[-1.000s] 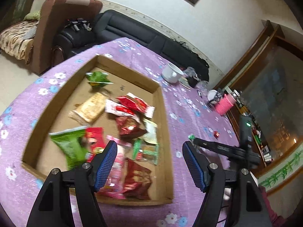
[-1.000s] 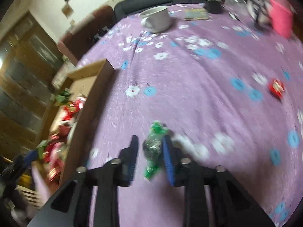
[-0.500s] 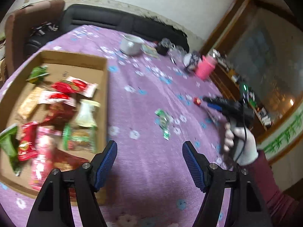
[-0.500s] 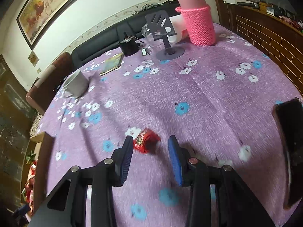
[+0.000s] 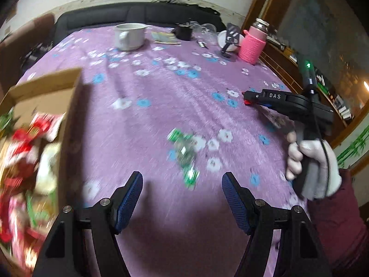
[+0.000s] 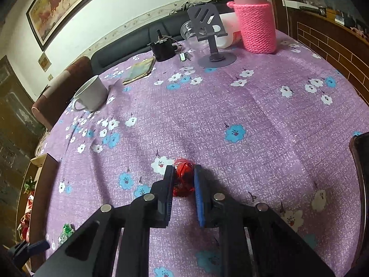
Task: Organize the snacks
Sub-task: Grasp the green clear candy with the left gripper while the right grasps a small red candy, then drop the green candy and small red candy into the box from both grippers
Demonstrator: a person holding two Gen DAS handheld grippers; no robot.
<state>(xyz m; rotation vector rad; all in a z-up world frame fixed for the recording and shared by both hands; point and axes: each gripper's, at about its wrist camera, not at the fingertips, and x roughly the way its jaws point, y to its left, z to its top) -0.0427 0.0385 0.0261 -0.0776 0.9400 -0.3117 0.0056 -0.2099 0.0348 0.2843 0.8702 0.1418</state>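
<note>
A small red snack packet lies on the purple flowered tablecloth, and my right gripper is shut on it, pads touching both sides. In the left wrist view the right gripper shows at the right with a bit of red at its tip. A green snack packet lies on the cloth just ahead of my open, empty left gripper; it also shows in the right wrist view. A cardboard box holding several snack packets stands at the left.
At the table's far side stand a white mug, a pink knit-covered flask, a grey phone stand, a small black pot and a booklet. A dark phone lies at the right edge. A black sofa stands behind.
My right gripper left the green packet on the cloth, moved to the red packet and closed on it. My left gripper swung right from over the box toward the green packet.
</note>
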